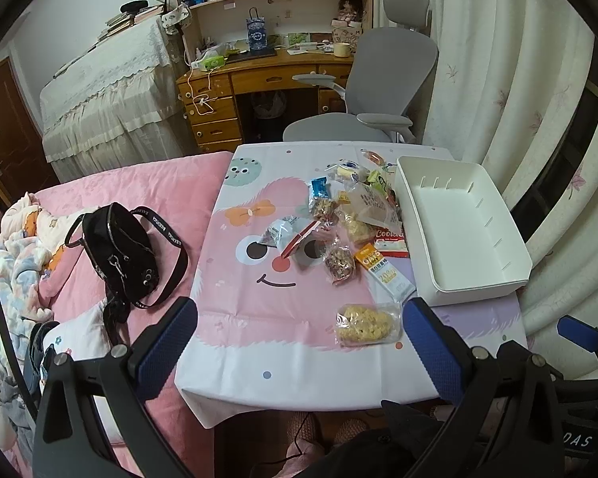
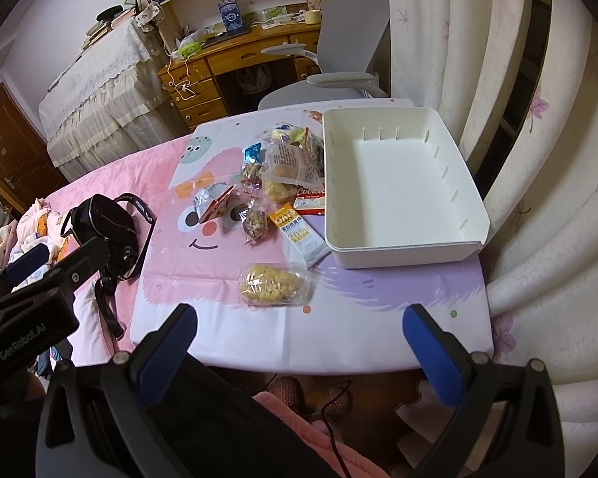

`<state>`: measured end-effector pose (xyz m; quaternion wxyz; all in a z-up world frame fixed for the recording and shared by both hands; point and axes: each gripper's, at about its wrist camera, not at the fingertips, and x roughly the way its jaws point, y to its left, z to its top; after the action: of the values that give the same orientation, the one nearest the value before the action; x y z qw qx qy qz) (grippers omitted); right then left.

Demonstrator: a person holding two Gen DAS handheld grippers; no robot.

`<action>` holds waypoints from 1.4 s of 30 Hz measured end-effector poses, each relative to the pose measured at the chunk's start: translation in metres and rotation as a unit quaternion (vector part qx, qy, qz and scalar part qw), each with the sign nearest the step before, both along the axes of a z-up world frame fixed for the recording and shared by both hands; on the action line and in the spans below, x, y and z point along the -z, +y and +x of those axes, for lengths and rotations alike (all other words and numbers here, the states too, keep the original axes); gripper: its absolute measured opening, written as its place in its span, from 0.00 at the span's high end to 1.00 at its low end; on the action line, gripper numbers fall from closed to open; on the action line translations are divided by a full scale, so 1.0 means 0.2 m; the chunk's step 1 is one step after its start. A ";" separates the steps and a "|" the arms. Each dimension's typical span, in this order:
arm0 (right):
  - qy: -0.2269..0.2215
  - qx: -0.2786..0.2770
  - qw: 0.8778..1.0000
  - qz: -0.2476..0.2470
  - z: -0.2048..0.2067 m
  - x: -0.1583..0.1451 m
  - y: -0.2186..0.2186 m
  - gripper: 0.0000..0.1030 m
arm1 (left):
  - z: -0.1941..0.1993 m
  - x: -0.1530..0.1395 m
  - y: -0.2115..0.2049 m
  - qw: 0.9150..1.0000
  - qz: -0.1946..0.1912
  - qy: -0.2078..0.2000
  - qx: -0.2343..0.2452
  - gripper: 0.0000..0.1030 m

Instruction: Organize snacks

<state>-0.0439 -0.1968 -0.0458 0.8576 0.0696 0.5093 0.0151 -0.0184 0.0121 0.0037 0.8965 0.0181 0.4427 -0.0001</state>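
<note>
Both claws hang spread and empty over the bench's near edge, the left claw (image 1: 299, 342) and right claw (image 2: 299, 342) likely poised to pick. Nearest lies a clear bag of yellow puffs (image 2: 273, 285), apart from the snack pile (image 2: 275, 183). Just right, the white bin (image 2: 402, 239) sits empty, probably to receive them.

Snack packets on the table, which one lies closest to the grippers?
The clear packet of yellow puffed snacks, lying alone at the near side of the table; the other packets cluster farther back beside the white bin.
</note>
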 end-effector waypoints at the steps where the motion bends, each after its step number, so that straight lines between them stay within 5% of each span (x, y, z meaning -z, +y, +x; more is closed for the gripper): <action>1: 0.001 0.000 1.000 0.001 0.00 0.00 -0.01 0.00 | 0.00 0.00 -0.03 1.000 0.002 0.001 -0.003 0.01; 26: 0.004 -0.055 0.998 0.020 0.05 0.04 -0.04 0.00 | -0.05 0.02 -0.04 0.998 0.013 0.017 -0.060 0.01; 42: 0.008 -0.030 0.999 0.014 0.13 0.05 0.24 0.00 | 0.13 0.08 0.25 0.999 -0.019 0.042 -0.003 0.01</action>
<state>-0.0172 -0.1488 -0.0566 0.8517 0.0658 0.5177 0.0475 0.0071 0.0627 -0.0126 0.8773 -0.0005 0.4800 -0.0064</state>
